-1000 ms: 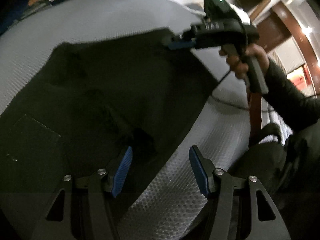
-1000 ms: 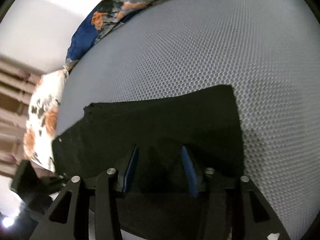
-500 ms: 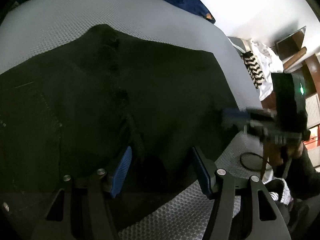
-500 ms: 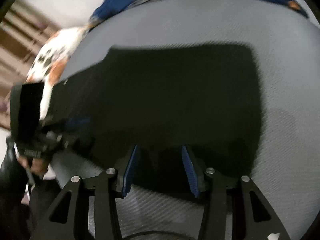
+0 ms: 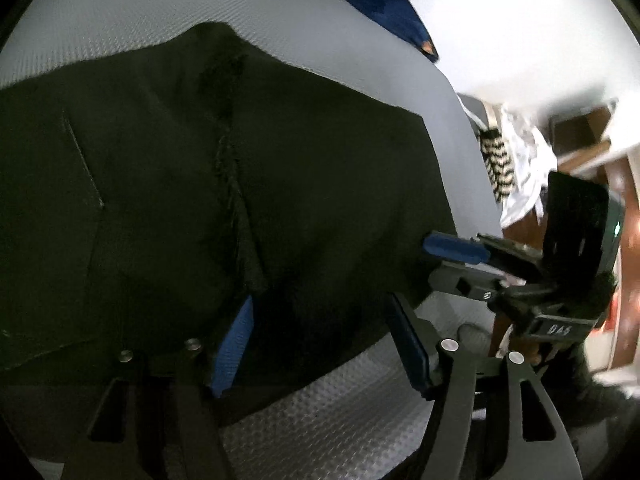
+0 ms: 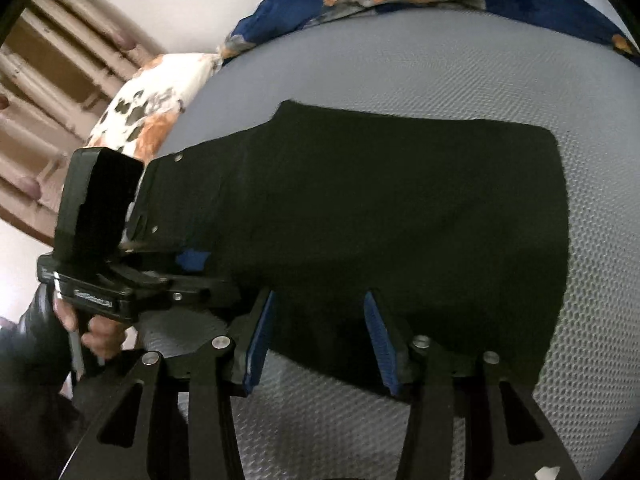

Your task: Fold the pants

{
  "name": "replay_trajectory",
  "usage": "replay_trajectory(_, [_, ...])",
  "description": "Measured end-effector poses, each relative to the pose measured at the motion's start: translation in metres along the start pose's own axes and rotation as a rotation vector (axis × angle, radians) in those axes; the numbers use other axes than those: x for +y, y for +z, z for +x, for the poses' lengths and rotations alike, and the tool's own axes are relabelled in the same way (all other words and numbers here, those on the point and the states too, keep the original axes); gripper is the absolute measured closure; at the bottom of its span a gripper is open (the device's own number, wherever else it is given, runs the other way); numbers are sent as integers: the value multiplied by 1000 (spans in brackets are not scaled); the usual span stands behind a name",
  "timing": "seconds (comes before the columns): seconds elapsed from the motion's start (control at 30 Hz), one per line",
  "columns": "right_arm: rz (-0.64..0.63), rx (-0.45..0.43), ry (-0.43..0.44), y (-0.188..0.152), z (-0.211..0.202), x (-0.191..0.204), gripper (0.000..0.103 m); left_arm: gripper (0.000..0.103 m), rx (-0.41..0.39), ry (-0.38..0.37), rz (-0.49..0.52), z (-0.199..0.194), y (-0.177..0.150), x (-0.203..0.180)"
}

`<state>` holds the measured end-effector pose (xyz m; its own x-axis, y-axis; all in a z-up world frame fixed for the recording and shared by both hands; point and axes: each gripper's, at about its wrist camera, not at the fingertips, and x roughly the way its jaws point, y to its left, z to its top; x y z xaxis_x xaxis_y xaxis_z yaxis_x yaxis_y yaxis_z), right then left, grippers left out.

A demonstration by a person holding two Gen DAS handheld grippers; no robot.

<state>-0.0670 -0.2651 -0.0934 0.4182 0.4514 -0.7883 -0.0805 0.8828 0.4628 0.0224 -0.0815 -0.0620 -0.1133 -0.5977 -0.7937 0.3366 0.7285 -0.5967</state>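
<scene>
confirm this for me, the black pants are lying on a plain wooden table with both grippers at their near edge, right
Not quite. The black pants lie on a grey honeycomb-textured mat, not a wooden table; the right wrist view shows it clearly. The rest holds: the left gripper and right gripper are both at the near edge.

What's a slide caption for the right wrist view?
Right gripper open over the near edge of black pants on a grey mat, left gripper at their left side.
</scene>
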Motion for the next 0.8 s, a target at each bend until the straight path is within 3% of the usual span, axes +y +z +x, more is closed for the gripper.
replay_trajectory(0.1, [26,52,29,-6,19,-1,58,36,-8,-9,-29,-2,1,4])
replay_trajectory(0.17, [-6,39,34,-11,23,8,58,36,-15,-13,-46,-2,2,5])
replay_trajectory(0.23, [-37,52,45,-11,27,18,58,46,-33,14,-58,-2,1,6])
replay_trajectory(0.3, [-44,60,50,-11,29,23,58,76,-36,95,-32,0,0,3])
replay_trajectory(0.4, [-33,63,51,-8,31,24,58,90,-41,135,-30,2,0,2])
replay_trajectory(0.5, [-17,70,49,-6,32,26,58,95,-52,160,-29,-2,-4,6])
replay_trajectory(0.8, [-42,66,7,4,32,38,57,95,-131,227,-13,-29,-20,12])
